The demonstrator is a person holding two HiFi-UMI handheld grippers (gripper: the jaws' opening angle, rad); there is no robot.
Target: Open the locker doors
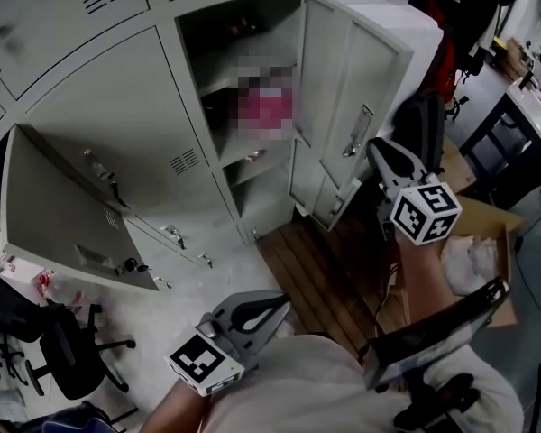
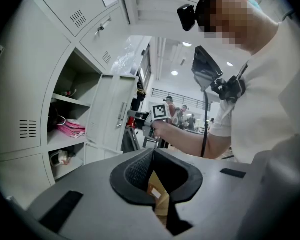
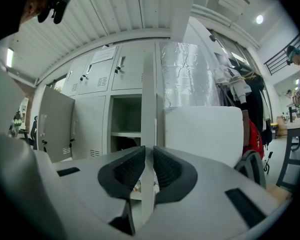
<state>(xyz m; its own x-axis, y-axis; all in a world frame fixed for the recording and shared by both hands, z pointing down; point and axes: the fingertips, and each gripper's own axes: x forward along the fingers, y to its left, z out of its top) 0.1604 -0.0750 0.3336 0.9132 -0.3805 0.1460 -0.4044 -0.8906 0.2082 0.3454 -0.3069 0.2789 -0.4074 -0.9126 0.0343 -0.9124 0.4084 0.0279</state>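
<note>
The grey lockers (image 1: 117, 106) fill the left of the head view. One tall locker door (image 1: 343, 88) stands swung wide, with its handle (image 1: 356, 142) near the free edge. My right gripper (image 1: 376, 149) is at that free edge beside the handle. In the right gripper view the door's thin edge (image 3: 148, 109) runs between the pads, and the right gripper (image 3: 148, 156) is shut on it. A lower left door (image 1: 63, 215) also hangs open. My left gripper (image 1: 272, 307) is held low near the person's body, its jaws (image 2: 155, 156) open and holding nothing.
The open locker holds shelves with pink items (image 2: 72, 129). A black office chair (image 1: 54, 341) stands at the lower left. A cardboard box (image 1: 473, 242) sits at the right on wooden slats (image 1: 316, 269). A dark desk (image 1: 514, 142) is at the far right.
</note>
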